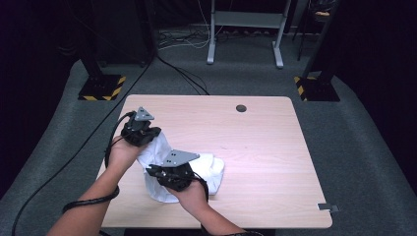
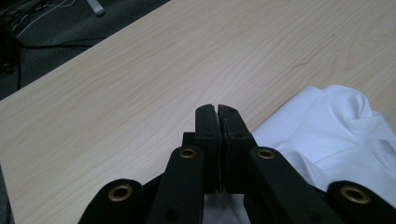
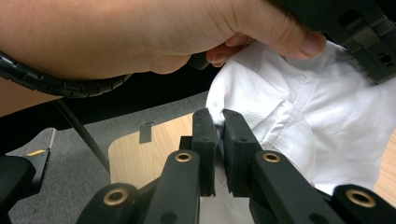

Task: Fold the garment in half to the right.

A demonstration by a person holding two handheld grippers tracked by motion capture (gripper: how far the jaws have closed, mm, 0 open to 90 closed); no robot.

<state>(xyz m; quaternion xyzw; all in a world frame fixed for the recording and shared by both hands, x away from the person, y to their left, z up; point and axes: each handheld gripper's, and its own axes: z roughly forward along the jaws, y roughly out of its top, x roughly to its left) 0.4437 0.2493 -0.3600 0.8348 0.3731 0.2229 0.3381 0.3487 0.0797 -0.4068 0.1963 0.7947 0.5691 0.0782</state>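
Folding looks barely under way, by my reading: the white cloth (image 1: 209, 169) lies bunched and rumpled on the near-left part of the tabletop (image 1: 255, 132), with no flat panel or clean crease to be seen. Both tongs have hold of it. The left tongs (image 1: 143, 140) are pressed together on an edge of the cloth at its far-left corner, lifted a little off the wood; the right tongs (image 1: 169, 179) pinch a fold nearer the person. What seems done is the gripping; spreading, smoothing and folding are all left.

From the high view comes the overall layout: the cloth sits between the two hands, the rest of the tabletop is bare, and a small dark hole (image 1: 241, 108) lies near the far edge.

The left gripper view shows its tongs (image 2: 217, 112) shut, a sliver of white below them, and the cloth (image 2: 341, 135) with a collar-like seam, so it may be a shirt.

The right gripper view shows its tongs (image 3: 219, 119) closed on a thick fold of cloth (image 3: 322, 126), and the left hand (image 3: 177, 32) just beyond, its fingertips touching the fabric, a detail the high view hides.
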